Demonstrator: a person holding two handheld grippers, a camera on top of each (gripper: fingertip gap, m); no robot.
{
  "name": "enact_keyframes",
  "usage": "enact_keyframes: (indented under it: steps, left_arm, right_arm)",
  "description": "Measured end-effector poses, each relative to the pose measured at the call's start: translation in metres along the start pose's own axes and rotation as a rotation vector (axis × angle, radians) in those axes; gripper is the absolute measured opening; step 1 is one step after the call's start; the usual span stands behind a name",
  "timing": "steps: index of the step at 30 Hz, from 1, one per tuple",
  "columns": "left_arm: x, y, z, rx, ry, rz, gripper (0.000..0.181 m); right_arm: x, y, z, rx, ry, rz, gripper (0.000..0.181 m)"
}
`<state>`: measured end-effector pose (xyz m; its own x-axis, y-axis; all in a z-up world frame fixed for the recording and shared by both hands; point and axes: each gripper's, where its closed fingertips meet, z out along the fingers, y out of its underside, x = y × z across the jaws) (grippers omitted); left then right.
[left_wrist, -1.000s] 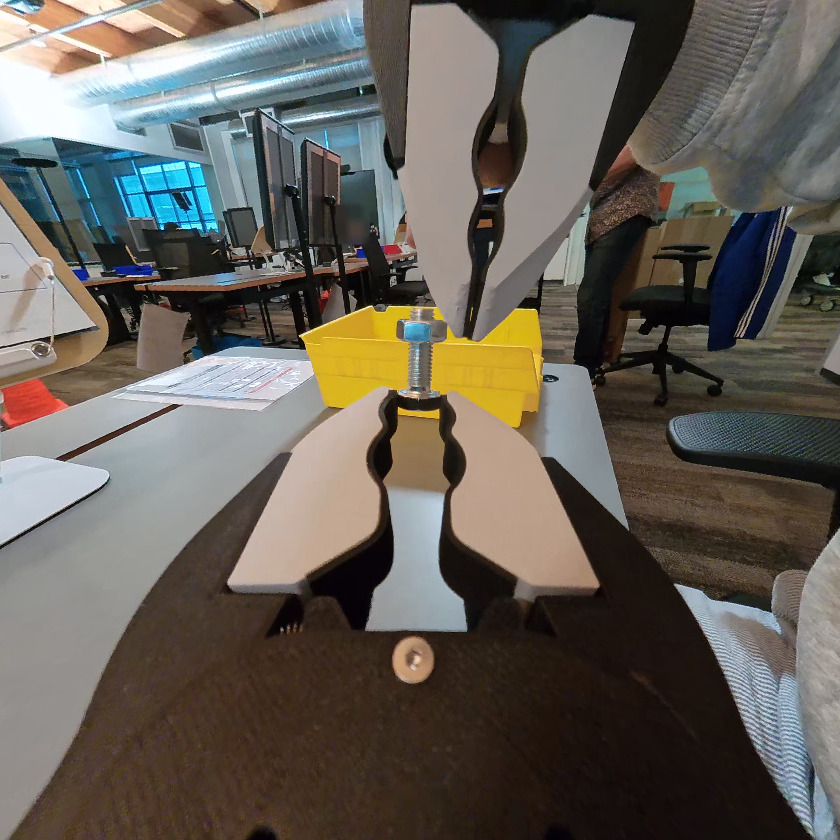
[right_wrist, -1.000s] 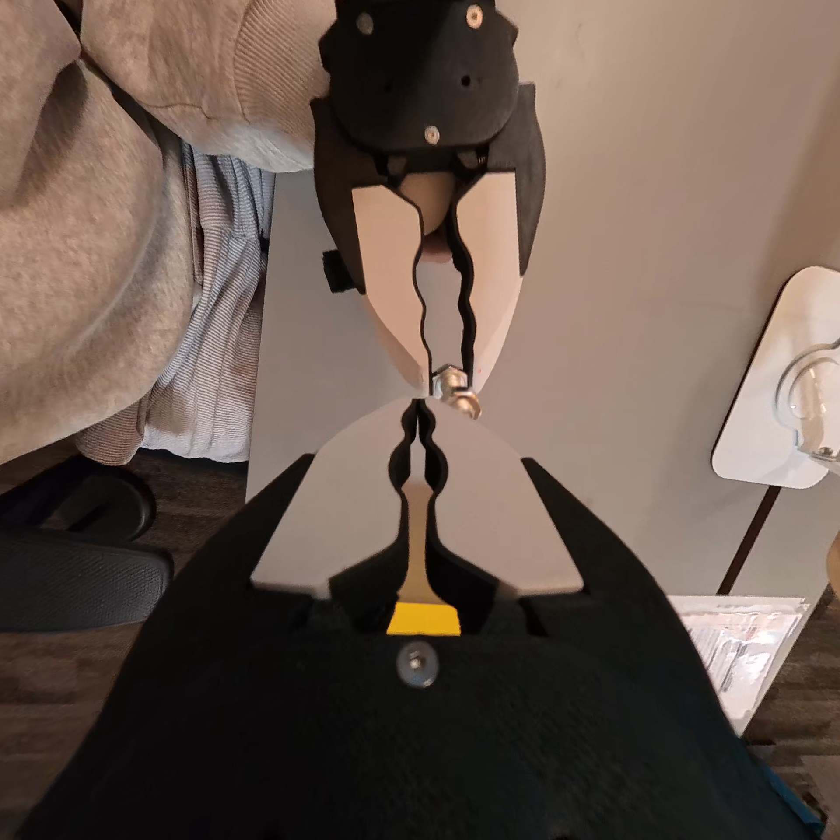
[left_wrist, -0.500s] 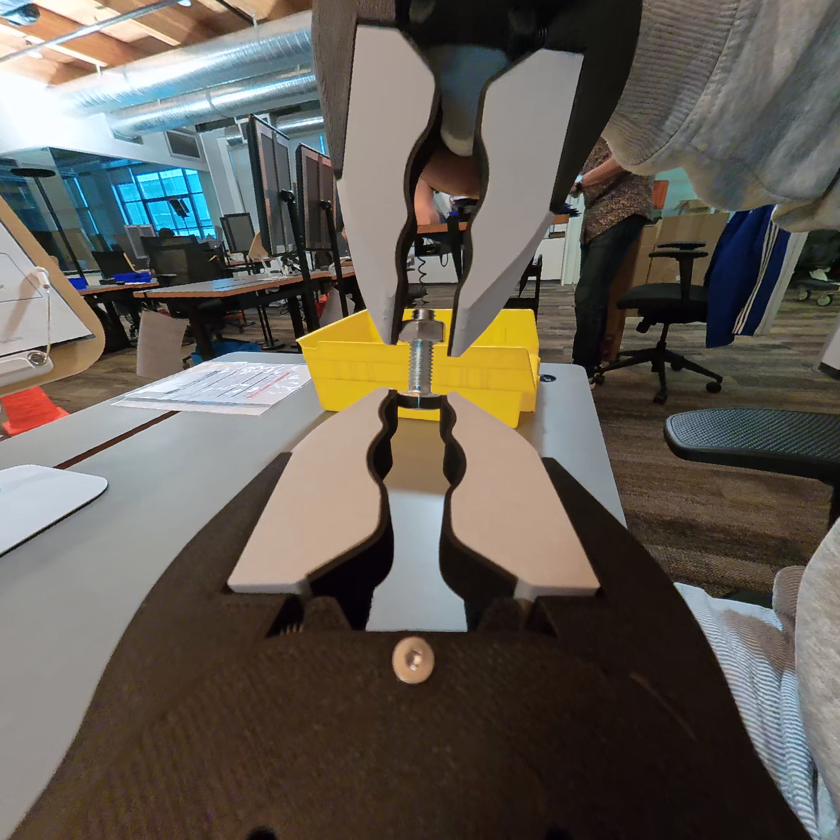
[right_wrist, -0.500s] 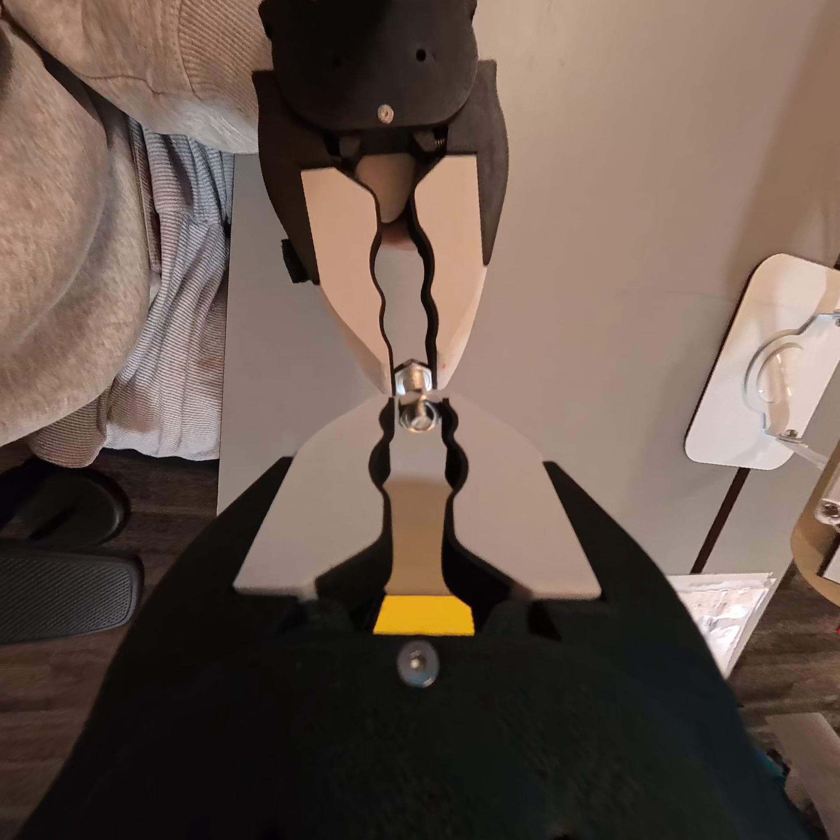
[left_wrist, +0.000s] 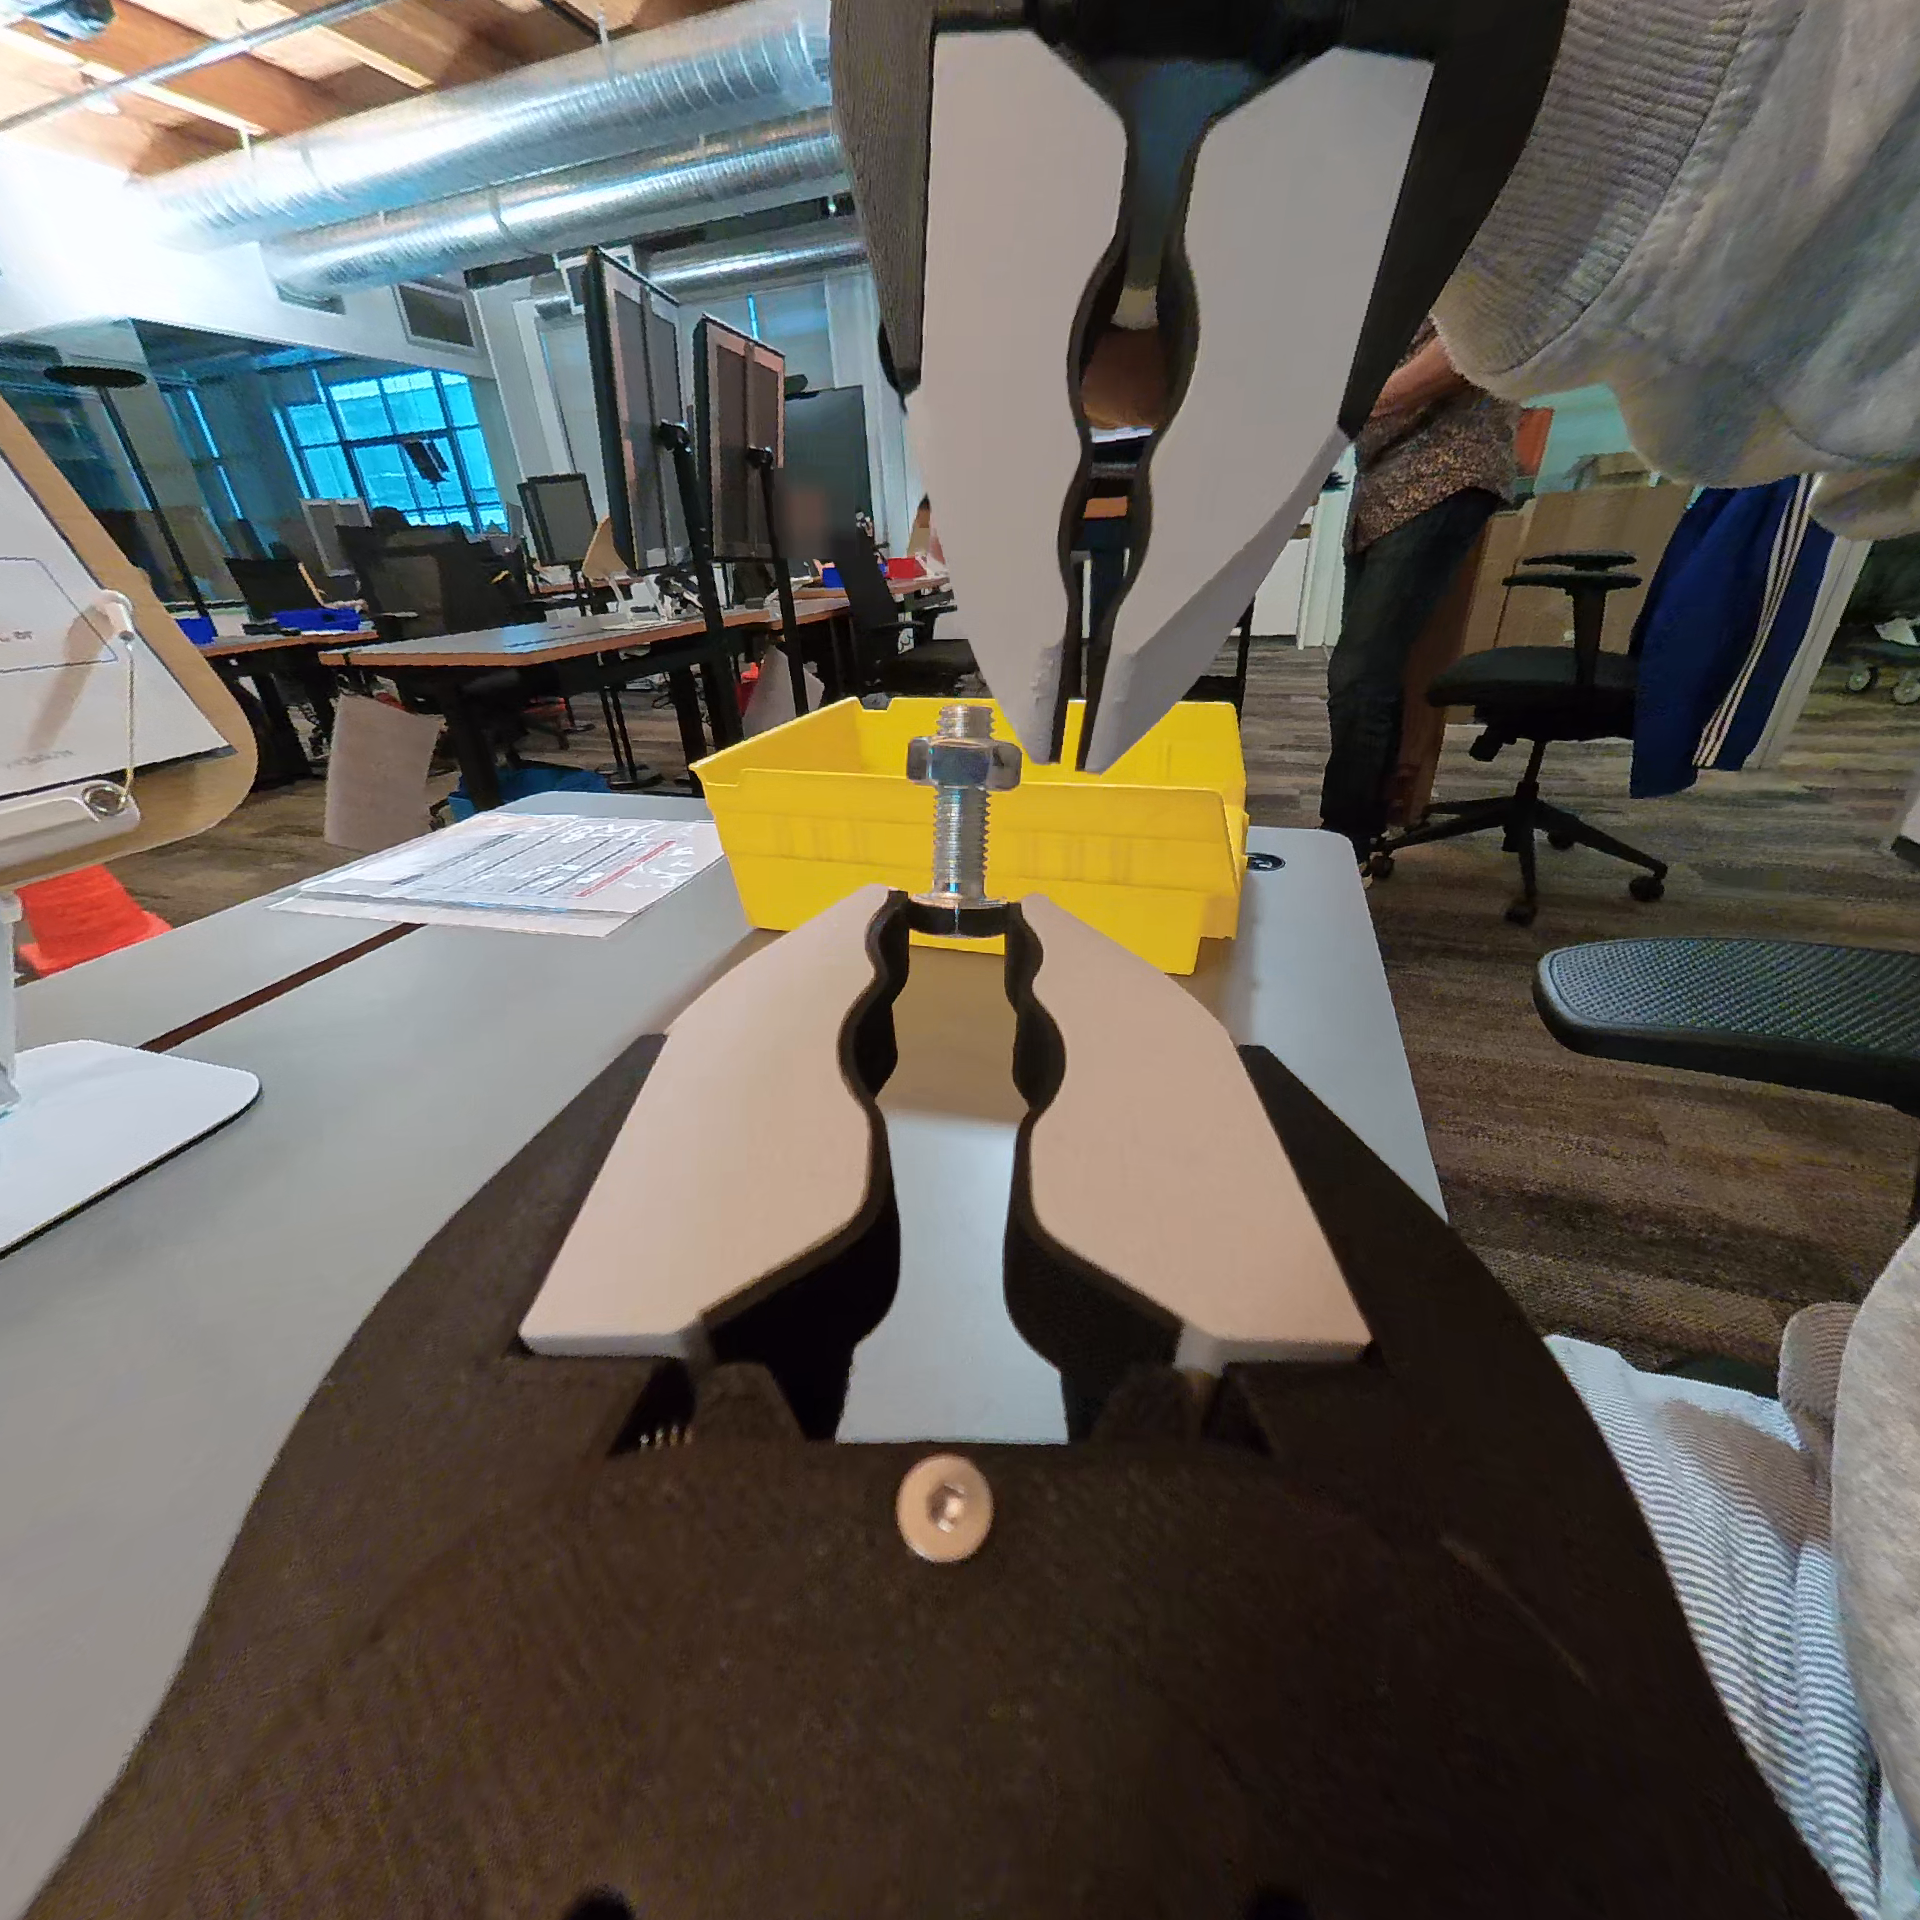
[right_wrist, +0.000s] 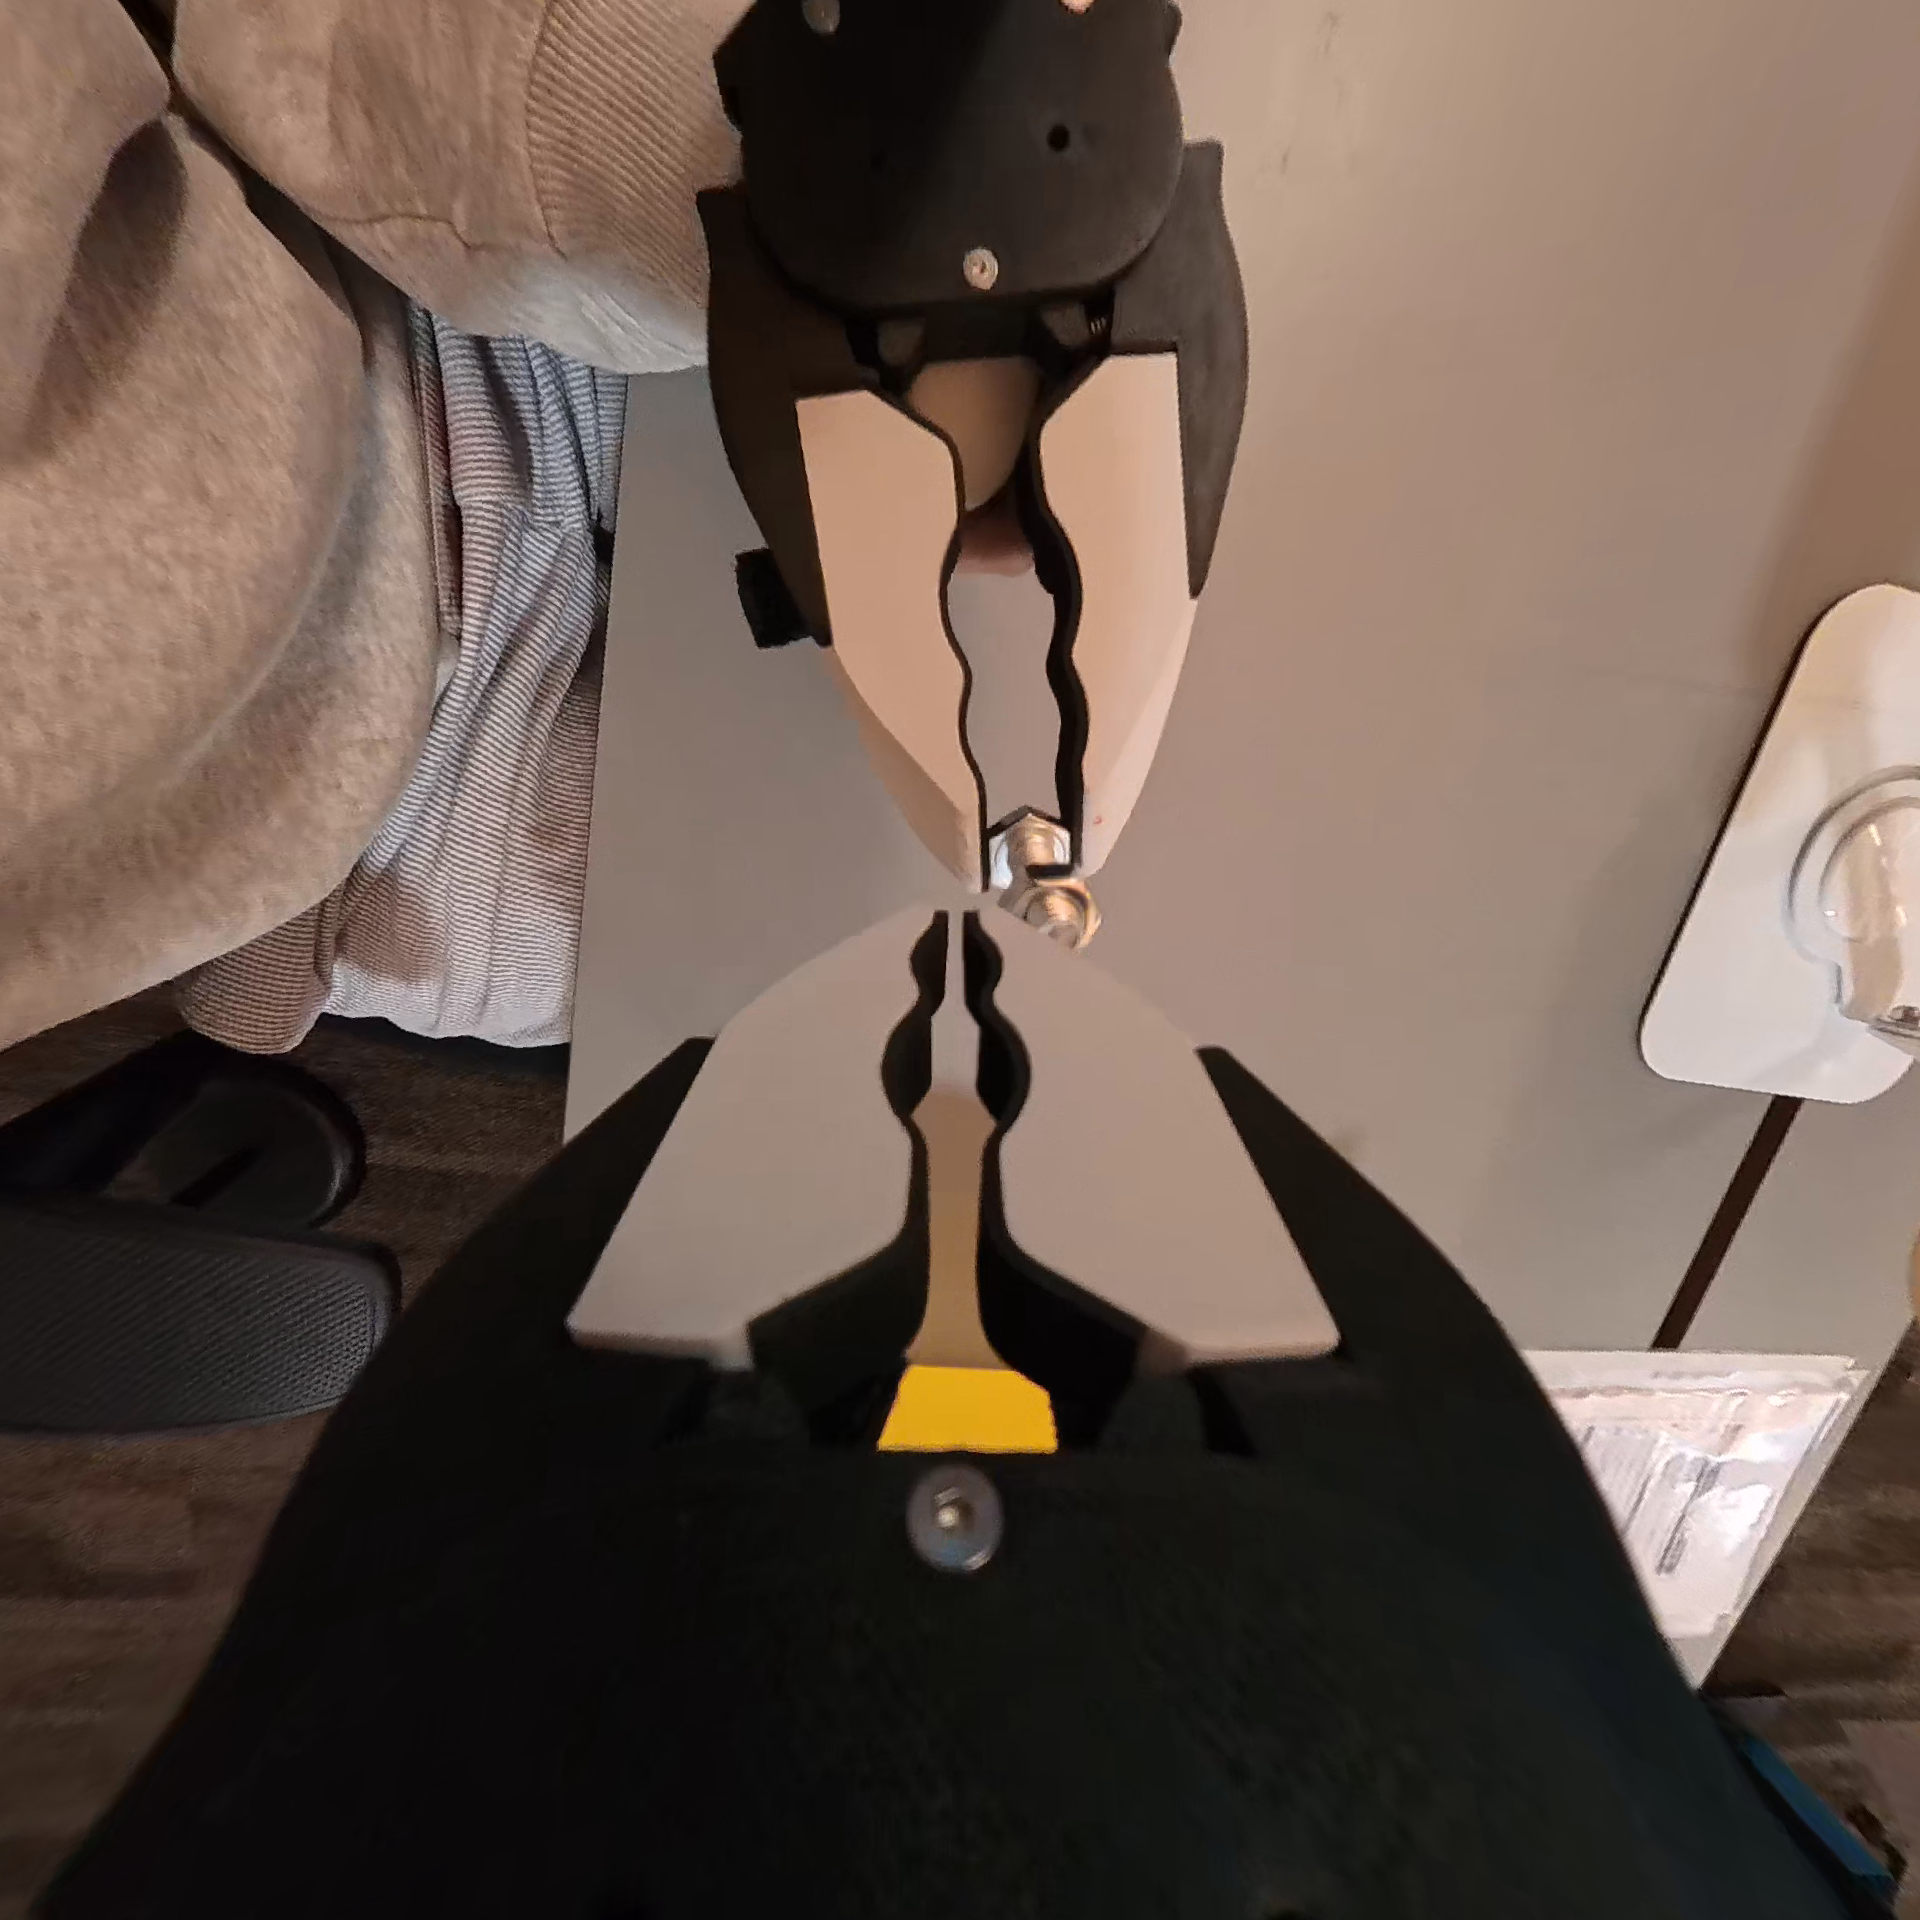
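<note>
My left gripper (left_wrist: 958, 914) is shut on the head of a silver bolt (left_wrist: 958, 831) and holds it upright above the grey table (left_wrist: 416, 1039). A silver nut (left_wrist: 961, 764) sits on the thread near the bolt's top. My right gripper (left_wrist: 1070, 753) points down from above. It is shut with nothing between its pads, and its tips are just right of the nut. In the right wrist view my right gripper (right_wrist: 954, 920) is shut just left of the nut (right_wrist: 1060, 909). The left gripper (right_wrist: 1023, 847) holds the bolt there.
A yellow bin (left_wrist: 1122, 831) stands on the table behind the bolt. Papers (left_wrist: 499, 862) lie to its left, and a white stand base (left_wrist: 94, 1132) is at the near left. An office chair (left_wrist: 1745, 1018) is off the table's right edge. Left and right tips are no more than a few centimetres apart.
My right gripper was shut beside the nut, then opened around it half a second ago. It has now moved off to the nut's side and shut on air. My left gripper kept the bolt.
</note>
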<state>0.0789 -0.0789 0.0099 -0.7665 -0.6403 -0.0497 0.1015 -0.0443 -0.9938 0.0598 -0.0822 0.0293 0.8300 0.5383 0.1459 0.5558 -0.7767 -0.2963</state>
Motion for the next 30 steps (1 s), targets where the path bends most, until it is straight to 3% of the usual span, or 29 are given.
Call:
enact_keyframes:
  steps: [6,13,23,30]
  left_arm:
    - [0.001,0.0,0.0,-0.002,0.006,0.001,0.019]
    - [0.005,0.0,0.001,-0.002,0.027,0.006,0.019]
    - [0.004,-0.002,0.0,0.014,0.021,0.005,0.019]
    - [0.002,-0.002,0.0,0.007,0.013,0.005,0.019]
  right_arm:
    - [0.01,-0.008,-0.008,0.044,0.069,-0.012,0.006]
    - [0.002,-0.013,-0.005,0.074,0.015,-0.022,0.017]
    - [0.004,0.006,0.01,-0.043,-0.005,0.013,0.035]
    - [0.002,0.019,0.008,-0.097,-0.011,0.034,0.027]
